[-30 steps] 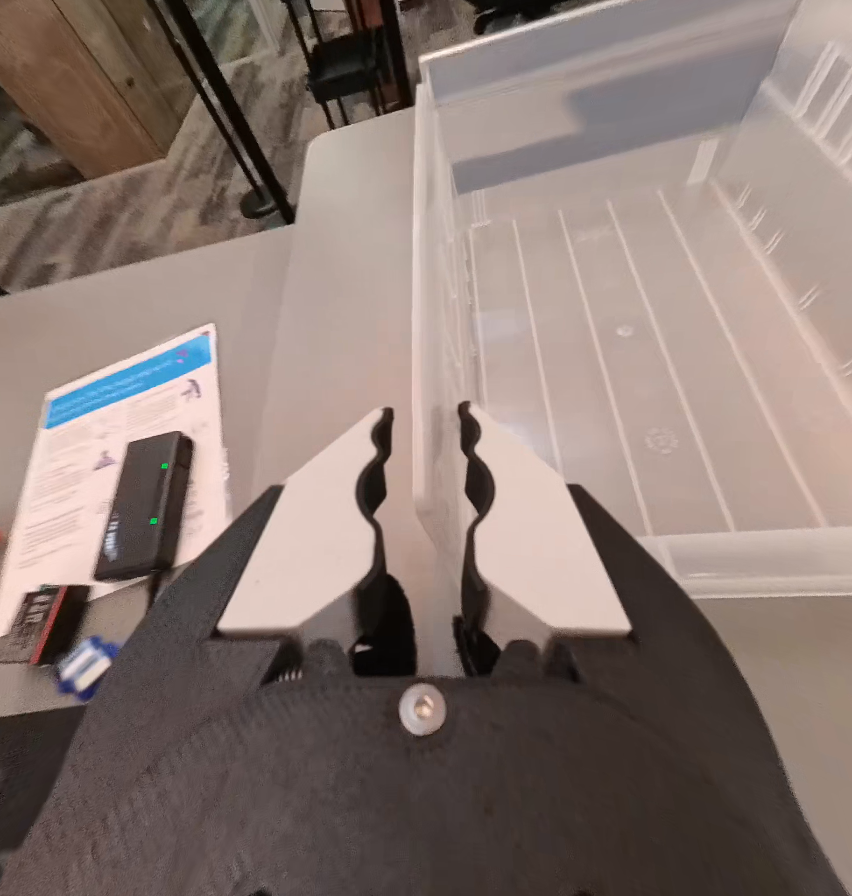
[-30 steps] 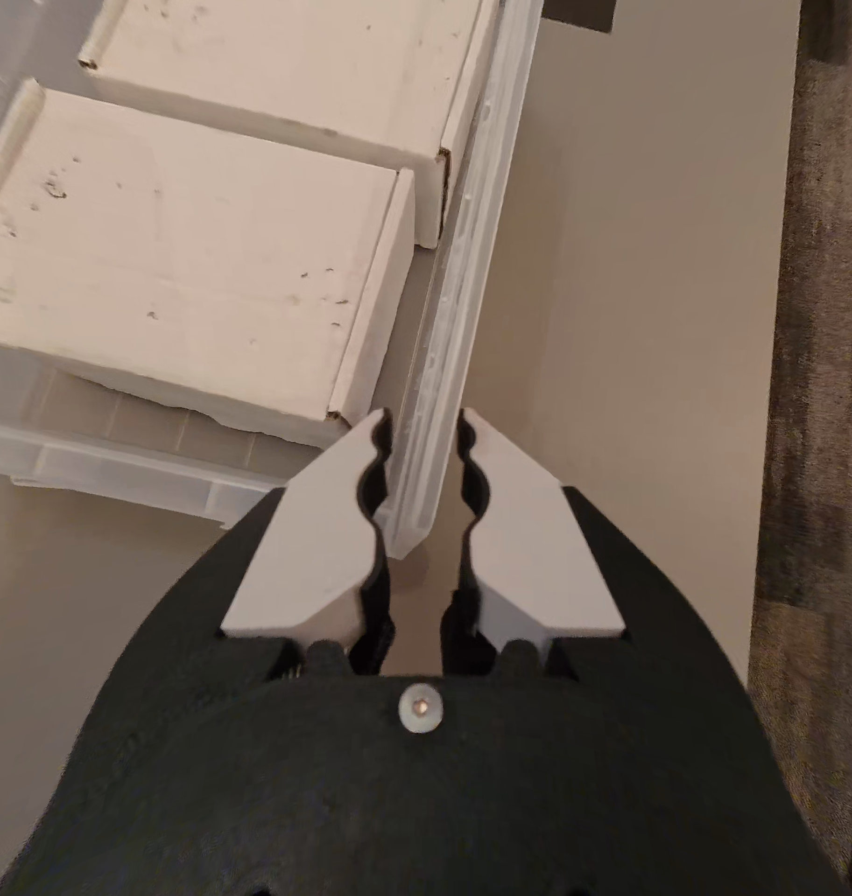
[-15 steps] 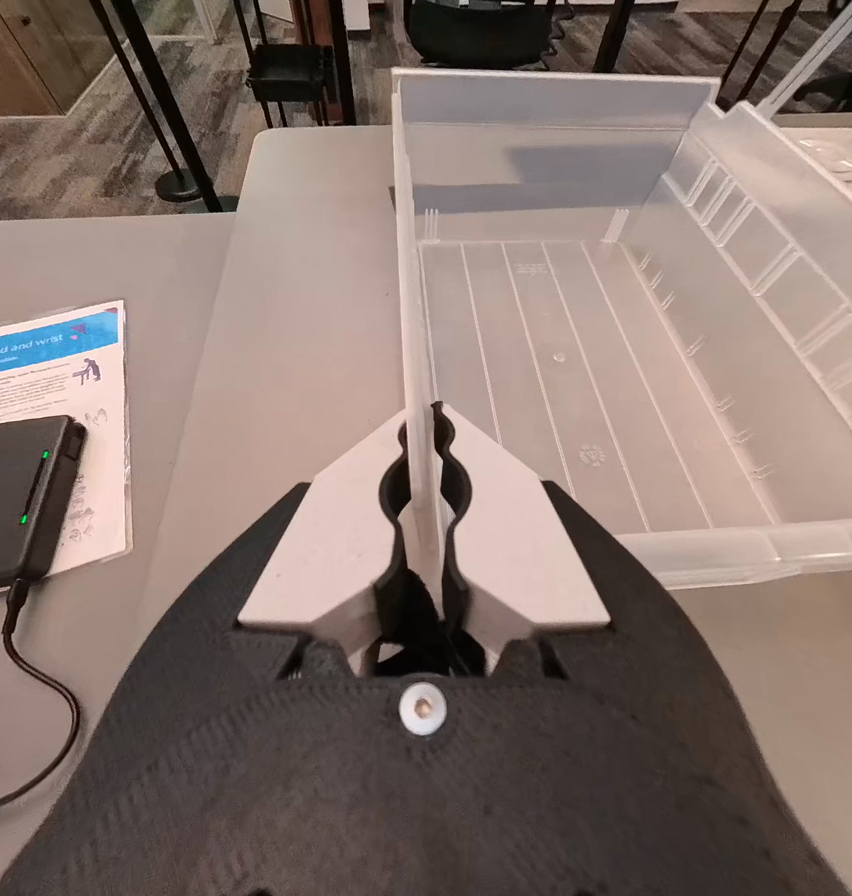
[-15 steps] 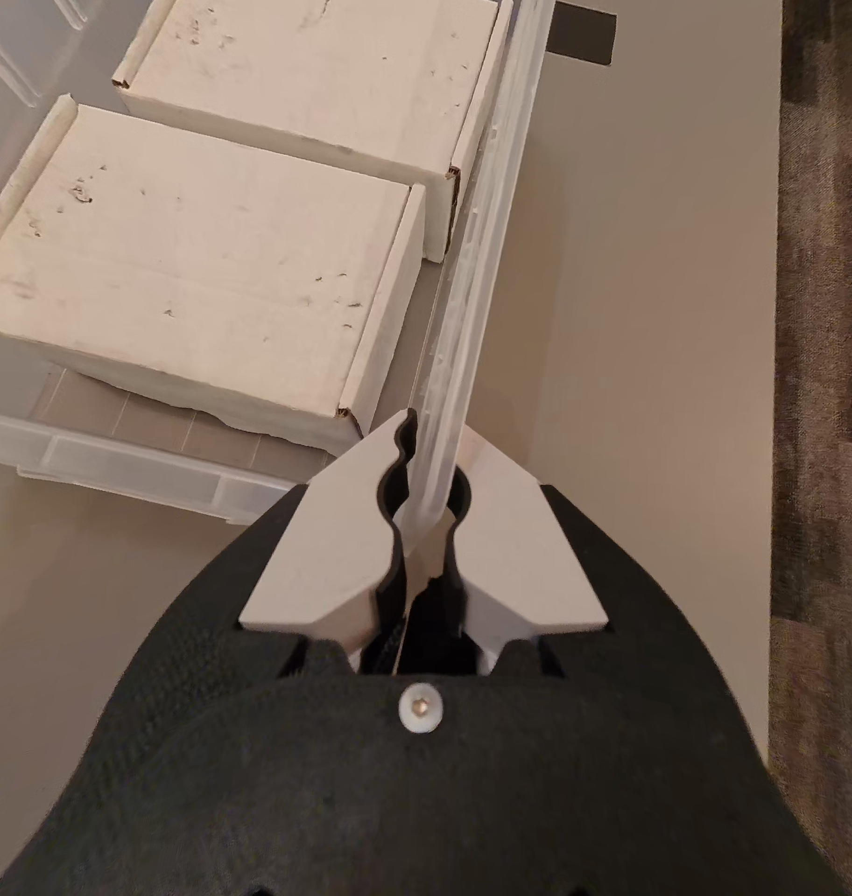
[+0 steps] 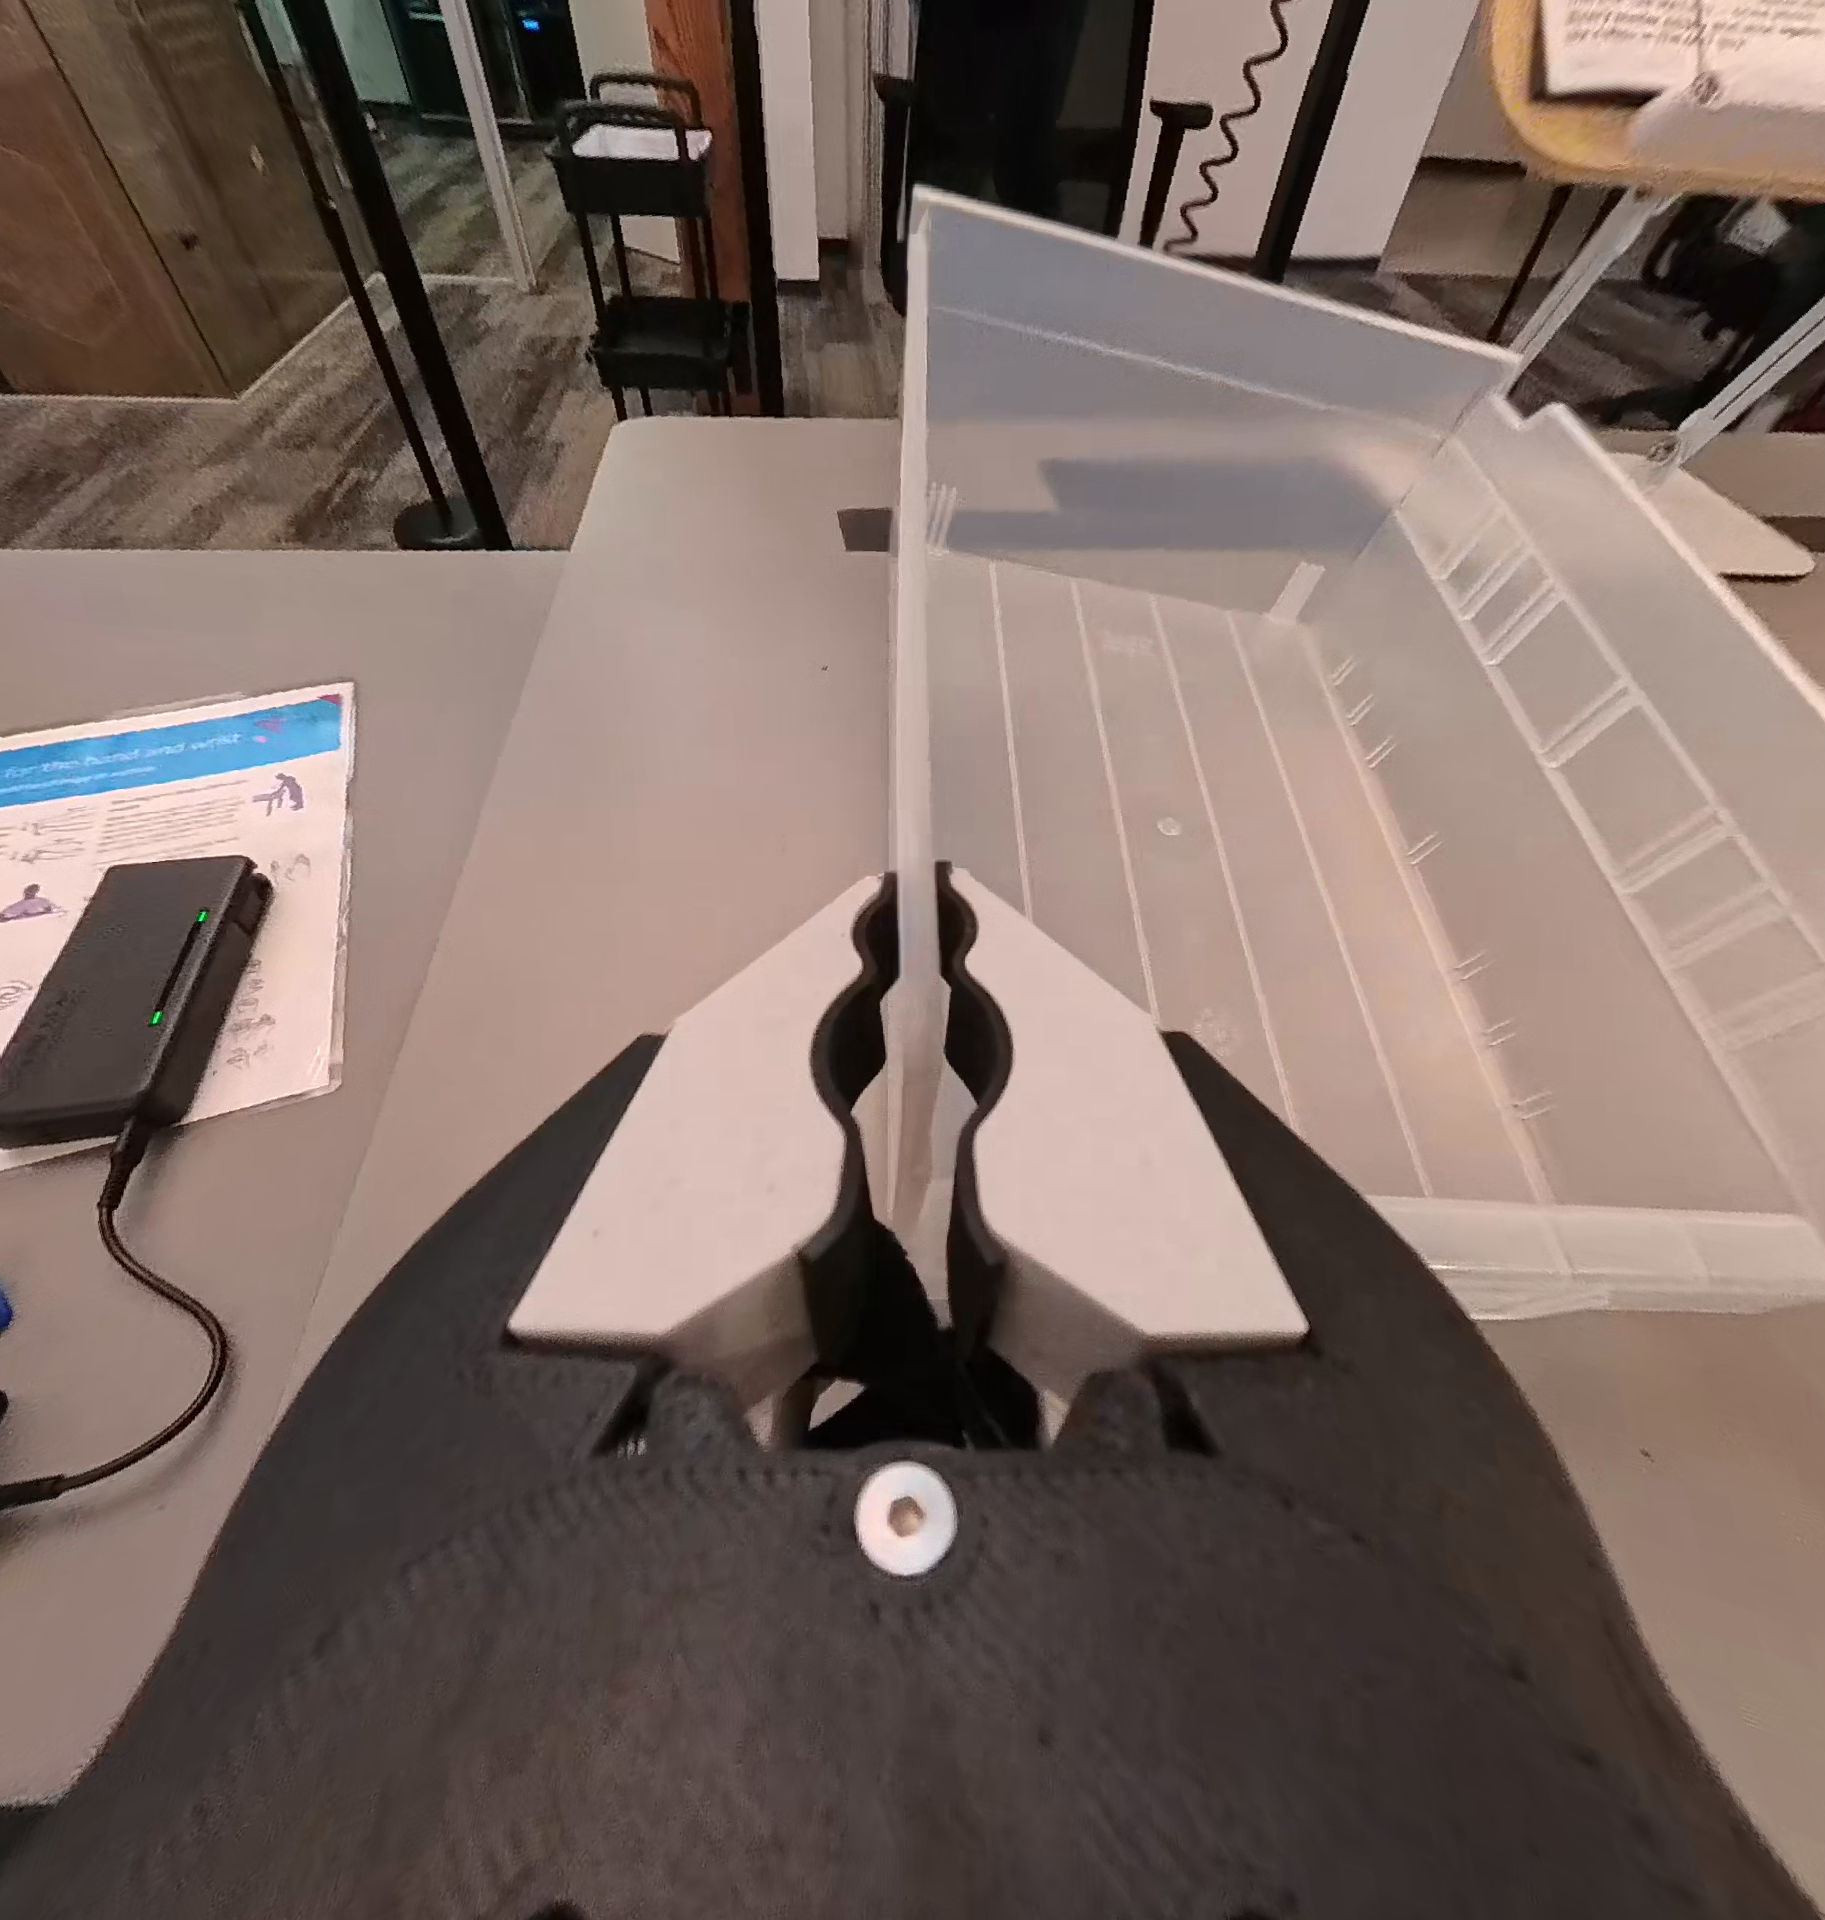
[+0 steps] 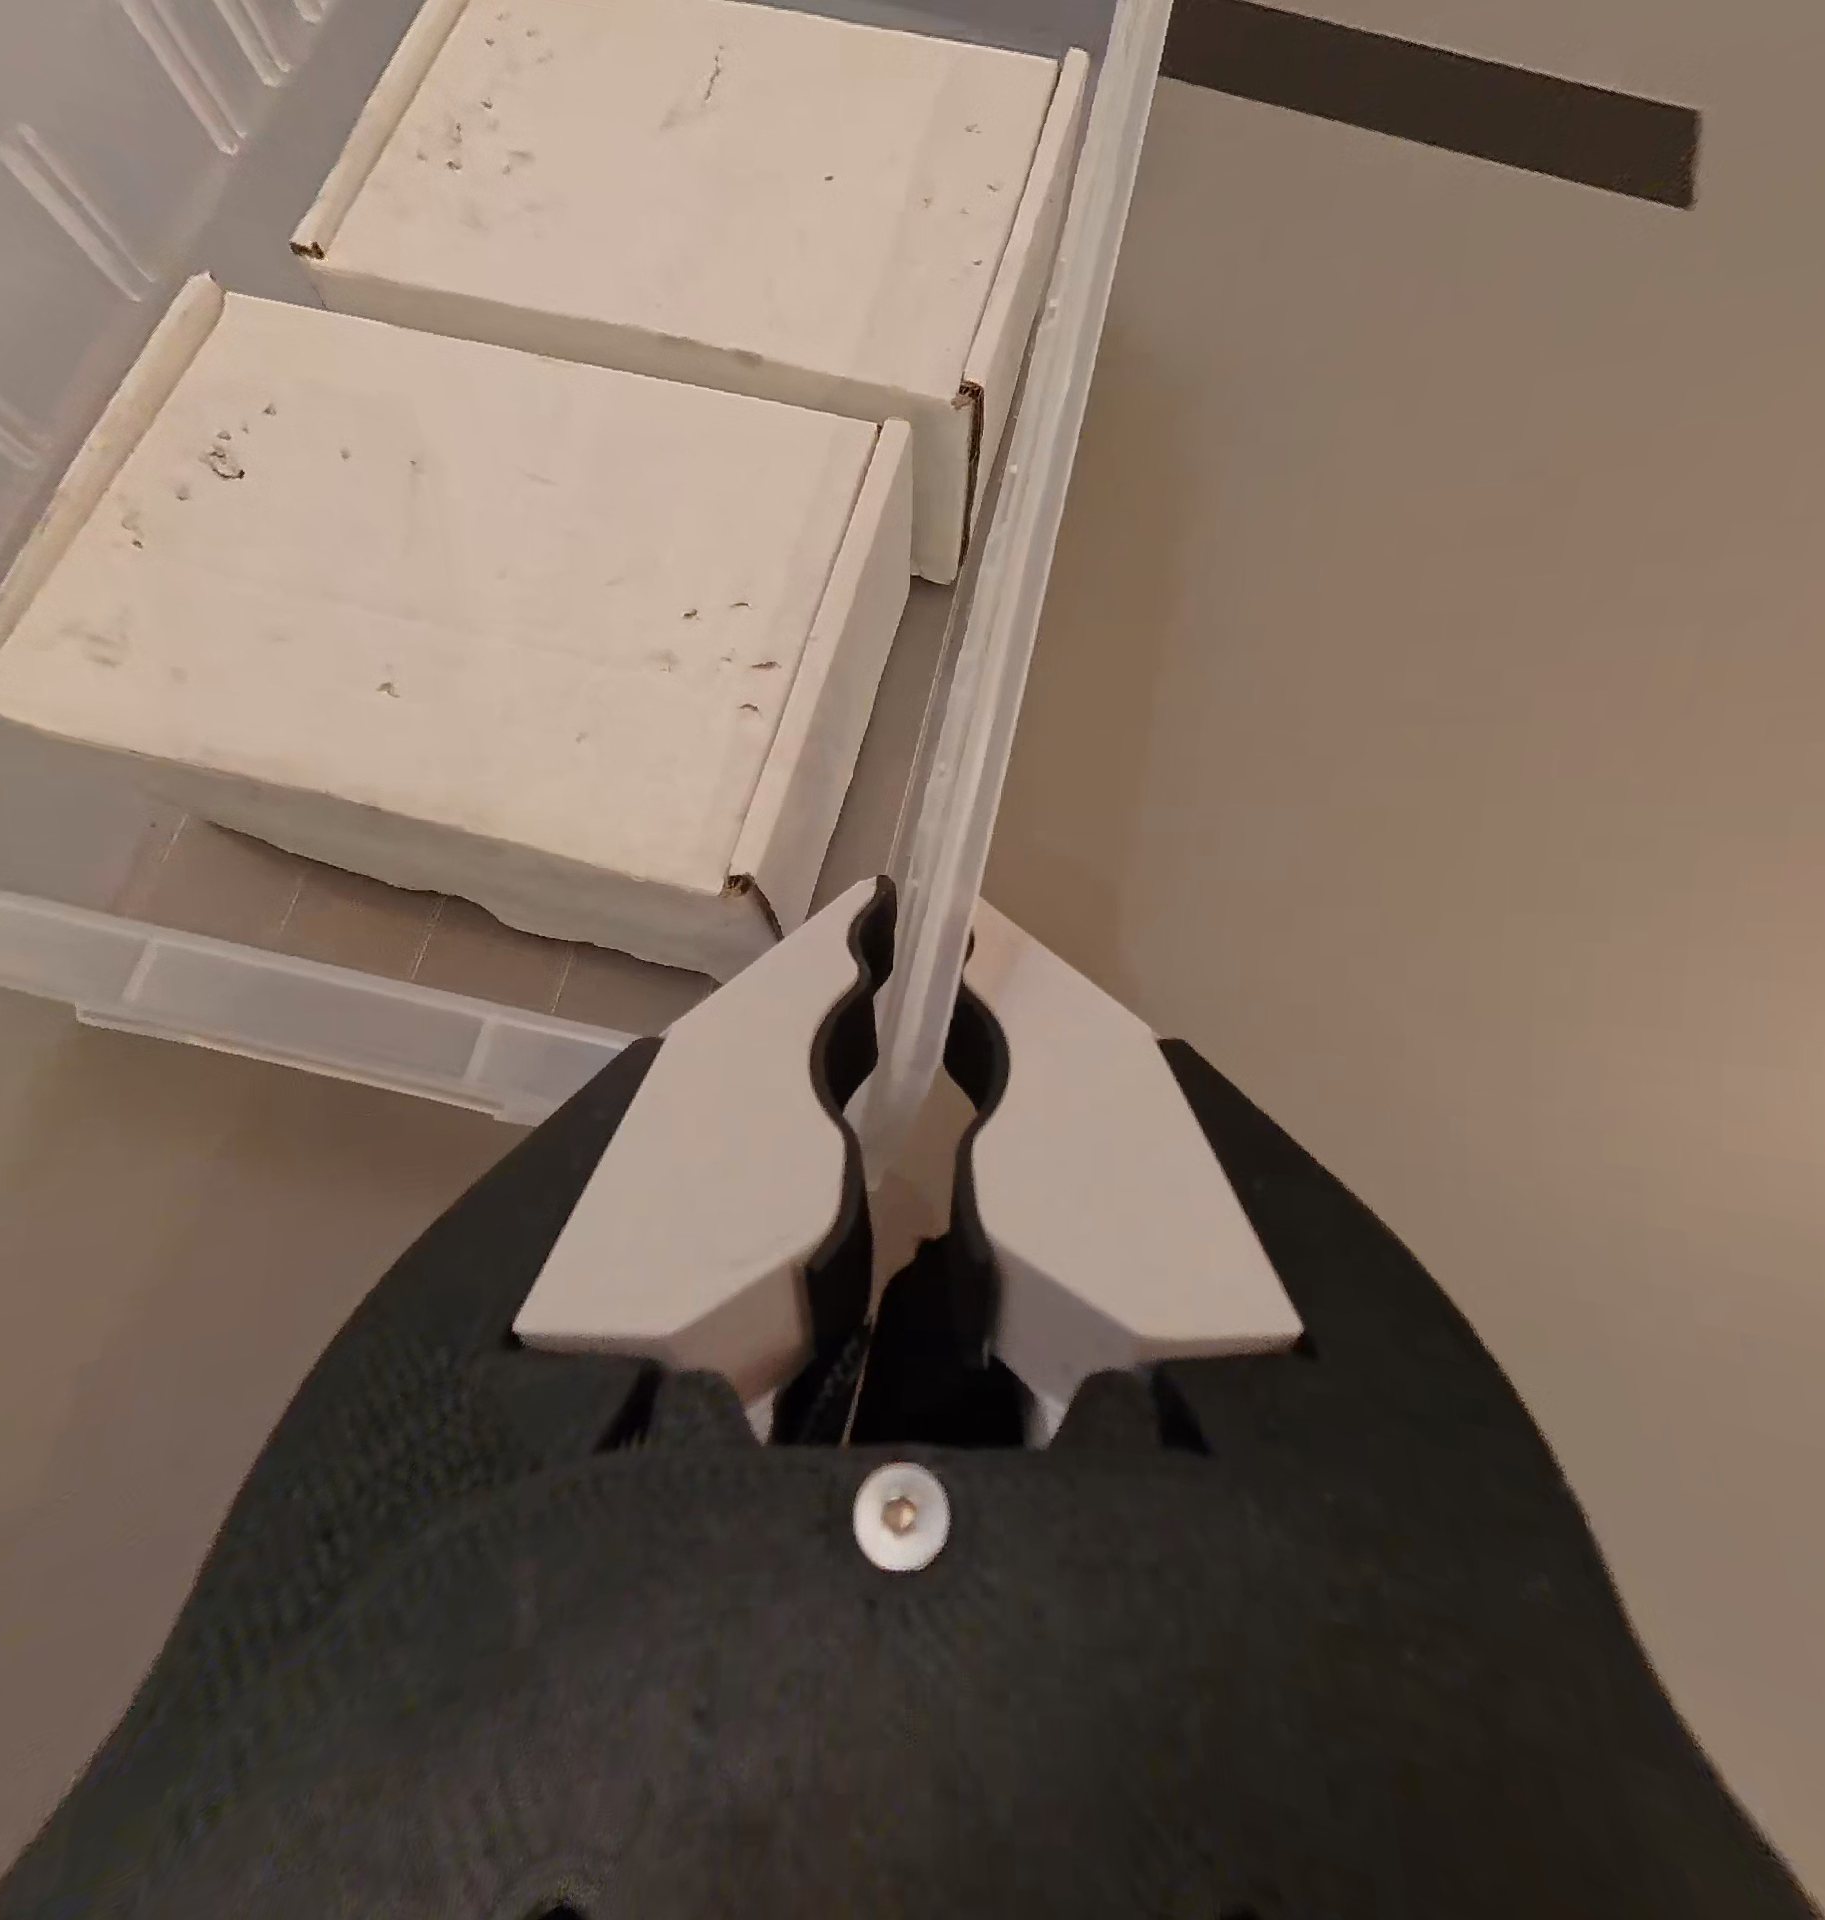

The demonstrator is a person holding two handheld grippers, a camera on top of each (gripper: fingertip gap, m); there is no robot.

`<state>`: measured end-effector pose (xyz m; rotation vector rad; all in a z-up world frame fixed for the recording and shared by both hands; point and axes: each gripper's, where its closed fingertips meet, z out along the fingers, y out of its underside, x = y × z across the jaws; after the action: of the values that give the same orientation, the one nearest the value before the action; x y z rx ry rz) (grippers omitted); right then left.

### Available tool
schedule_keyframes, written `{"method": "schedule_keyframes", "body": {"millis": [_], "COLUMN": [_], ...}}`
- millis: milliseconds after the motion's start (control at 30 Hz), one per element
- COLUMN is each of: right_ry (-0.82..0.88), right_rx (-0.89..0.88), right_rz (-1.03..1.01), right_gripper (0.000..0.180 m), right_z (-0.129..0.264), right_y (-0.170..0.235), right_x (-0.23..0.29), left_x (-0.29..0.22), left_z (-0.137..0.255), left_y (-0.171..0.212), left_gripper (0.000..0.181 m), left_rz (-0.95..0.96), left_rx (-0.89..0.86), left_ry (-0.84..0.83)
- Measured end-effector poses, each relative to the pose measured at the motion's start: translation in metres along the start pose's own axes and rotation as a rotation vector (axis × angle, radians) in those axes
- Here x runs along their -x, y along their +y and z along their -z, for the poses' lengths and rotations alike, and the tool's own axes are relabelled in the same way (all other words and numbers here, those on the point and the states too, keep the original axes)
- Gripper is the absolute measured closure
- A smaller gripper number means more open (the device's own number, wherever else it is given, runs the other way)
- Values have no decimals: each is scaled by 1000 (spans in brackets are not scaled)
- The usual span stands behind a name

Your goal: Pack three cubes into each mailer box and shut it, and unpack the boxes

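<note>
Two grippers are at work on one clear plastic bin (image 5: 1510, 831), each clamped on a side wall near a front corner. The left gripper (image 5: 913, 904) has its jaws drawn in tight on the bin's left wall, the thin edge running up between the fingers. The right gripper (image 6: 923, 914) pinches the right wall the same way, jaws narrow around the plastic rim.

Inside the bin, at its right end, sit two closed white mailer boxes: the near mailer box (image 6: 420, 623) close to the front wall, the far mailer box (image 6: 679, 229) just behind it. The left end of the bin lies bare.

On the grey table (image 5: 679, 675) to the left, well apart from the bin, a black power bank (image 5: 118, 997) rests on a printed sheet (image 5: 295, 748), cable trailing off.
</note>
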<state>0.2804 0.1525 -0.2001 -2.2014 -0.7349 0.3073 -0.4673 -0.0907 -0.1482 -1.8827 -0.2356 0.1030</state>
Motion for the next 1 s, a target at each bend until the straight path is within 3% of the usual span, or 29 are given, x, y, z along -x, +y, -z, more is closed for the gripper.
{"method": "schedule_keyframes", "body": {"millis": [600,1000], "right_ry": [-214,-282], "right_rx": [-117,-182], "right_rz": [48,186], "right_gripper": [170,158], "right_z": [-52,-103], "right_y": [-55,-102], "right_x": [195,342], "left_x": [8,11], "left_z": [92,104], "left_y": [-35,-45], "left_gripper": [177,178], "left_rz": [66,118], "left_rx": [-237,-318], "left_ry": [-9,41]}}
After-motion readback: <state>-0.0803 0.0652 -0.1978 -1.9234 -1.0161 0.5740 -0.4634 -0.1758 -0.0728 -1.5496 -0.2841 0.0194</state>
